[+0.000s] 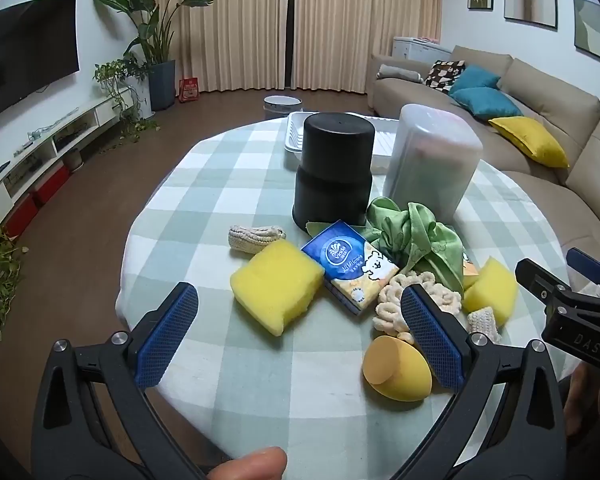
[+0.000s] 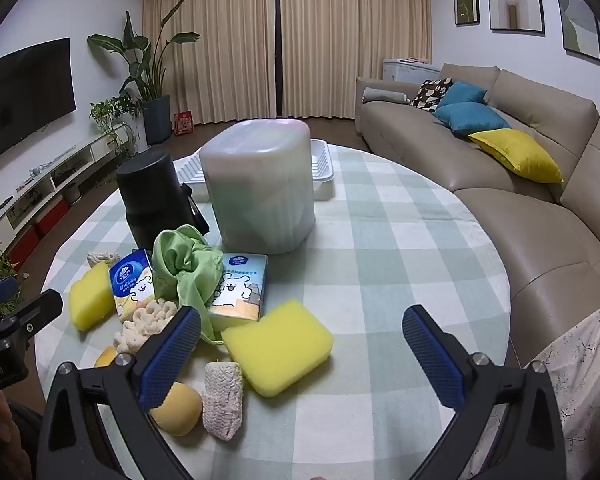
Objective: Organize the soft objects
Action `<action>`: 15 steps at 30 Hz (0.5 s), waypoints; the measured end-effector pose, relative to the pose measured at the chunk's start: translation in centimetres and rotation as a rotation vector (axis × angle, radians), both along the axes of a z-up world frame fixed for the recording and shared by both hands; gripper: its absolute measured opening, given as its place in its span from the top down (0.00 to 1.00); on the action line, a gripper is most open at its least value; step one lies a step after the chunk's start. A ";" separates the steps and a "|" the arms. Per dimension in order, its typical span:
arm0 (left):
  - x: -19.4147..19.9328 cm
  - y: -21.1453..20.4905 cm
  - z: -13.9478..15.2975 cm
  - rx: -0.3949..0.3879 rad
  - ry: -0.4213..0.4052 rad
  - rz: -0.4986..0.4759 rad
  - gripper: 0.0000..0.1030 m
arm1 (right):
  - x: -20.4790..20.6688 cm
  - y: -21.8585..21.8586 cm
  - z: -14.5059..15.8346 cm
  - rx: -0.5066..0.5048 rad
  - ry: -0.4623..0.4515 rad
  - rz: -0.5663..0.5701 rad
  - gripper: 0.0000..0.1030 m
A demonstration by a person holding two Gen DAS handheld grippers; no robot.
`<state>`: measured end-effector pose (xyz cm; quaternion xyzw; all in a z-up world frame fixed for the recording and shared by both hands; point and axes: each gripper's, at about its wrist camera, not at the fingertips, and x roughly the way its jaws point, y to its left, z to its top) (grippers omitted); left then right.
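Soft things lie heaped on a round checked table [image 1: 228, 200]: a yellow sponge [image 1: 276, 286], a blue tissue pack [image 1: 350, 266], a crumpled green cloth [image 1: 416, 236], a cream knitted piece [image 1: 256, 236], a cream ring-shaped scrubber [image 1: 392, 304] and an orange egg-shaped sponge [image 1: 396, 368]. My left gripper [image 1: 300, 332] is open and empty, hovering above the table in front of the sponge. My right gripper [image 2: 302, 354] is open and empty over a second yellow sponge [image 2: 278, 350], beside a knitted piece [image 2: 223, 400], an orange sponge [image 2: 178, 408] and a second tissue pack [image 2: 242, 286].
A black cylinder [image 1: 334, 168] and a frosted plastic container [image 1: 432, 164] stand behind the heap, with a white tray [image 1: 296, 136] behind them. A beige sofa [image 2: 520, 184] runs along the right. A TV cabinet and plants stand at the left.
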<state>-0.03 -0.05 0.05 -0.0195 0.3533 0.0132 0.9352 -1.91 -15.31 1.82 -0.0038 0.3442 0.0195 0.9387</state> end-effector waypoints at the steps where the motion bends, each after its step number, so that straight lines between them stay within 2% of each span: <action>1: 0.0 0.0 0.0 -0.001 -0.002 0.001 0.00 | 0.0 0.0 0.0 0.000 0.003 0.000 0.00; 15: 0.0 0.0 0.1 0.000 0.000 -0.003 0.00 | 0.0 0.0 0.0 0.004 0.000 -0.001 0.00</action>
